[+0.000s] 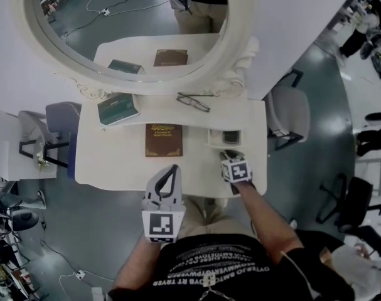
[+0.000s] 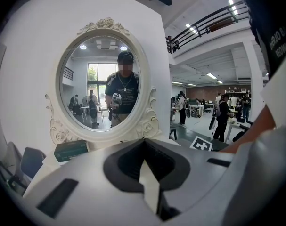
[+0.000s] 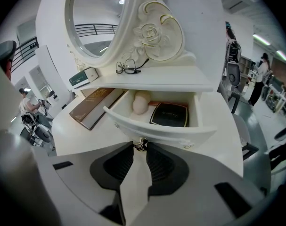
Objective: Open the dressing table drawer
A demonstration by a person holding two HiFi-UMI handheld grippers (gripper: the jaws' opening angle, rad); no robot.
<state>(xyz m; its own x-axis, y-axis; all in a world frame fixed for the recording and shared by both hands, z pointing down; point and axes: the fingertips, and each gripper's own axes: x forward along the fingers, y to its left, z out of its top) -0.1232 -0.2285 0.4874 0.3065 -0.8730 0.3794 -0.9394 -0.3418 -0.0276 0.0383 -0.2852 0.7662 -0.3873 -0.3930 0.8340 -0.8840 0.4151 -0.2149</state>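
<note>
The white dressing table (image 1: 108, 162) has a small drawer (image 3: 157, 130) at its right, pulled out (image 1: 226, 138). My right gripper (image 3: 140, 145) is shut on the little metal drawer knob (image 3: 141, 143), one jaw on each side of it; in the head view the right gripper (image 1: 229, 158) sits just in front of the drawer. Inside the drawer lie a black case (image 3: 169, 114) and a pale round sponge (image 3: 140, 102). My left gripper (image 1: 172, 169) hovers at the table's front edge, jaws together and holding nothing, pointing toward the oval mirror (image 2: 102, 79).
A brown book (image 1: 164, 140) lies mid-table, a green book (image 1: 118, 108) and glasses (image 1: 193, 101) rest on the raised shelf under the mirror (image 1: 140, 24). A grey chair (image 1: 61, 118) stands left of the table, a white chair (image 1: 290, 115) to its right.
</note>
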